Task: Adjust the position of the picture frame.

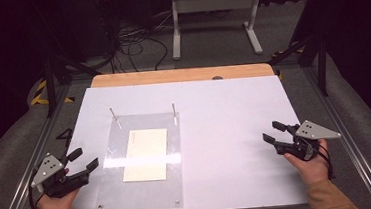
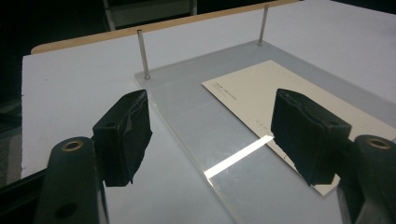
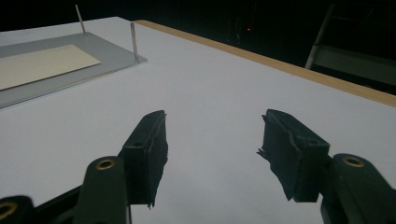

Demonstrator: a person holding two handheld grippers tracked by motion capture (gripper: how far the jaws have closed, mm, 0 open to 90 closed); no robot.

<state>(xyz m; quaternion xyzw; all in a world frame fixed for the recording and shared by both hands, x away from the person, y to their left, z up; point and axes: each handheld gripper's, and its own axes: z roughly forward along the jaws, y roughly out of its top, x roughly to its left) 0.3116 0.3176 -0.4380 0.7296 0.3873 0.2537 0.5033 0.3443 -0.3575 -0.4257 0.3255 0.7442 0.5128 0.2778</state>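
1. I read the work in hand as getting hold of the cream card (image 1: 146,154), which lies flat on the clear plate (image 1: 111,190) at the left-centre of the white table (image 1: 235,130), just short of the two upright pins (image 1: 174,114).
2. My left gripper (image 1: 84,161) hovers just beside the plate's left edge, jaws released with nothing between them. The right gripper (image 1: 273,131) sits well apart at the table's right side, jaws likewise spread and empty.
3. To do it well, I would bring the left gripper in low and shallow, so one pad slides under the card's near edge rather than pushing the card along (the plate looks slick, so it will probably skate).
4. I would keep the approach clear of the pins, and let the right gripper come across to steady the plate if it shifts.
5. The left gripper view shows fine print along the card's (image 2: 261,93) top edge and a bright glare strip (image 2: 238,158) across the plate; the high view blurs the print.
6. The high view gives both hands and the whole layout at once, which neither gripper view offers.
7. The right gripper view shows bare table (image 3: 210,93) under its pads (image 3: 149,149).
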